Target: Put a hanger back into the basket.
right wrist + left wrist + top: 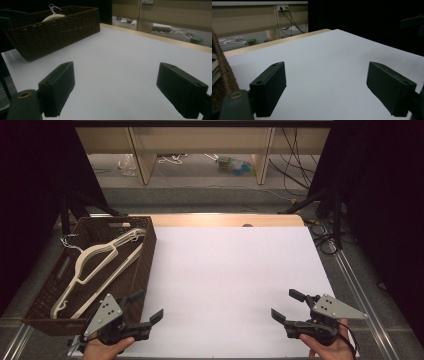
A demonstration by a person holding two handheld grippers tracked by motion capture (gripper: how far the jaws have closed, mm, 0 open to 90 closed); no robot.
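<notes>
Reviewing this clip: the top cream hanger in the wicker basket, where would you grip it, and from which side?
Grip the top cream hanger on its straight sloping arm, near the neck, coming down from above with the left gripper, which is nearest and open. The hanger lies flat and slanted in the brown wicker basket, whose walls block any sideways approach. Its wire hook at the far left corner looks too thin to hold firmly.

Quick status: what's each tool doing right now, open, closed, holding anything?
Left tool: open, holding nothing, beside the basket.
Right tool: open, holding nothing, over the white table.
</notes>
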